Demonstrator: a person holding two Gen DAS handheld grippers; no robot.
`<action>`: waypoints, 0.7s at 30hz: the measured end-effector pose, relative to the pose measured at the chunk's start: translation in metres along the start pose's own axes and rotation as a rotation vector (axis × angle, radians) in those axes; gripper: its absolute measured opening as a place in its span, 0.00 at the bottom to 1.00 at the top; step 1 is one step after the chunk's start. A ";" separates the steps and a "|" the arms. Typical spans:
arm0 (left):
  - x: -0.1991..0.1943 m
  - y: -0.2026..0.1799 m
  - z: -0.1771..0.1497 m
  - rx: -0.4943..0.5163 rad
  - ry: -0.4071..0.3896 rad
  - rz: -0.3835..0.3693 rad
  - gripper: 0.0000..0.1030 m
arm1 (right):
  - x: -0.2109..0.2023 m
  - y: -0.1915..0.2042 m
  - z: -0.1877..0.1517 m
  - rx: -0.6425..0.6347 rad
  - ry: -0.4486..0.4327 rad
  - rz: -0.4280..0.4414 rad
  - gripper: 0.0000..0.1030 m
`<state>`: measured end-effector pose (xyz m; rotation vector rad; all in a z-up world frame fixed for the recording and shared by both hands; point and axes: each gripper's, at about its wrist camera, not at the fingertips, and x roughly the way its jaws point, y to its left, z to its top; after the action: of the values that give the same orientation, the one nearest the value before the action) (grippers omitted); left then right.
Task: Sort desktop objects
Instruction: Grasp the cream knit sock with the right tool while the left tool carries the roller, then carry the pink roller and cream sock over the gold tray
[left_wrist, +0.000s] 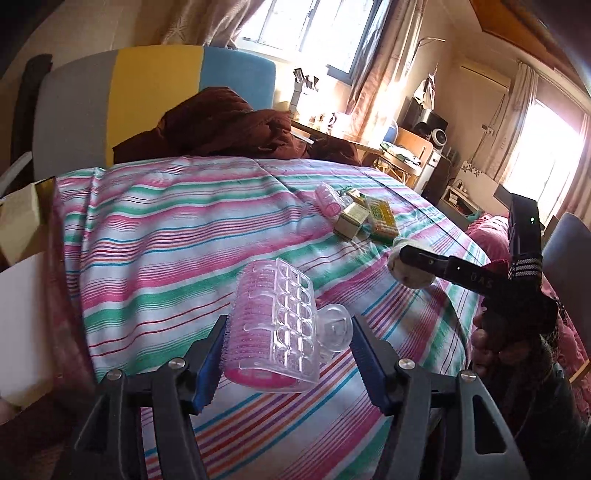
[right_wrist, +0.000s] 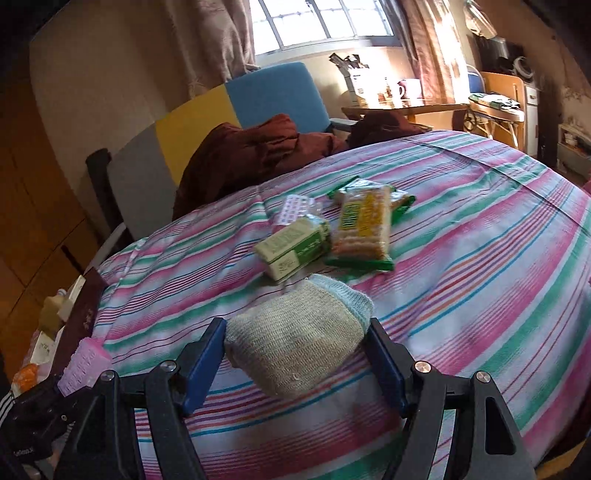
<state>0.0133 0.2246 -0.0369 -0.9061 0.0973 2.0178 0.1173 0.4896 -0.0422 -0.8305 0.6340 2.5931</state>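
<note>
Hair roller (left_wrist: 271, 325), pink with a clear clip over it, sits between the blue pads of my left claw (left_wrist: 288, 354); the left pad presses its bristly side and the right pad meets the clip's round tab, so I read that claw as closed on it, raised a little above the striped cloth (left_wrist: 166, 240). My right claw (right_wrist: 295, 350) has a knitted sock (right_wrist: 299, 343), beige with a pale blue cuff, pinched between its pads; from the left camera I see that sock (left_wrist: 408, 267) lifted off the cloth near the table's right side, with a hand (left_wrist: 491, 350) wrapped around the black handle. Farther back on the cloth lies a small cluster: a green and white box (right_wrist: 295, 247), a packet of biscuits (right_wrist: 364, 230) just beside it on the right, and a blister sheet of pills (right_wrist: 295, 208) partly tucked behind the box. A second pink roller (left_wrist: 327, 201) rests by that cluster in the left view. Behind the table stands a chair (left_wrist: 147, 92) in grey, yellow and blue with a brown garment (left_wrist: 229, 125) heaped on it.
</note>
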 end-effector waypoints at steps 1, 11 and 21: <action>-0.010 0.005 -0.001 -0.013 -0.018 0.014 0.63 | 0.002 0.010 -0.001 -0.016 0.007 0.023 0.72; -0.104 0.078 -0.010 -0.164 -0.179 0.209 0.63 | 0.015 0.123 -0.011 -0.206 0.065 0.234 0.72; -0.141 0.169 -0.012 -0.325 -0.205 0.423 0.63 | 0.017 0.231 -0.011 -0.383 0.074 0.412 0.72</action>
<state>-0.0612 0.0203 -0.0014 -0.9267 -0.1722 2.5621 0.0067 0.2930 0.0105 -1.0019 0.3571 3.1345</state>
